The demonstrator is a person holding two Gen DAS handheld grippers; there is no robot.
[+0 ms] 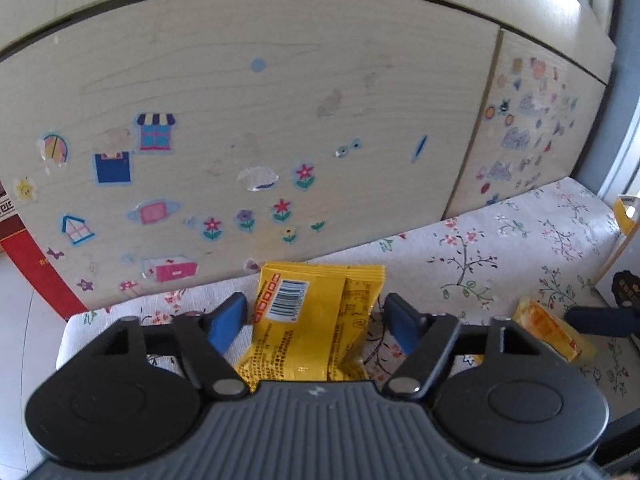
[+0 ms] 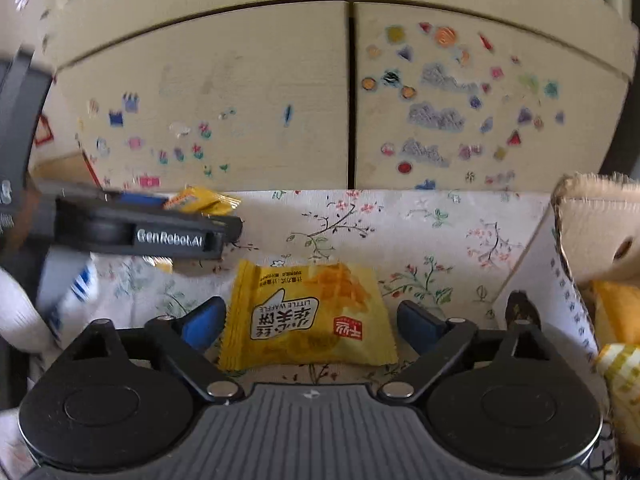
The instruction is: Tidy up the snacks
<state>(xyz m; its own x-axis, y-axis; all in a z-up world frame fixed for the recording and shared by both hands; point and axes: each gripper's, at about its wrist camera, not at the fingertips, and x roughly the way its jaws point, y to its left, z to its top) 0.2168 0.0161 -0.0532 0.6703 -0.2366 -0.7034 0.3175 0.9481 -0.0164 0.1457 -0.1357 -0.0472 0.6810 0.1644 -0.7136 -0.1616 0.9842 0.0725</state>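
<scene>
1. Two grippers tilt down over a tabletop covered with a flowered cloth (image 2: 460,220), both facing a pale wooden cabinet (image 1: 280,100) dotted with stickers.
2. The left gripper (image 1: 316,318) holds its blue fingers (image 1: 228,320) apart; a yellow snack packet (image 1: 312,320) lies between them, barcode side up, with a gap on each side, so the pads do not press on it.
3. From the right wrist view, the left gripper (image 2: 224,216) reaches in level from the left edge, over that packet (image 2: 204,200) near the cabinet's foot.
4. The right gripper (image 2: 310,324) points the same downward way, its fingers (image 2: 202,326) spread wide.
5. A second yellow packet (image 2: 308,320), printed "LITTLE WAFFLE", lies flat on the cloth between the right fingers; the left pad sits just beside its edge, the right pad stands clear.
6. A cardboard box (image 2: 592,232) stands at the right edge, with yellow packets (image 2: 618,312) inside.
</scene>
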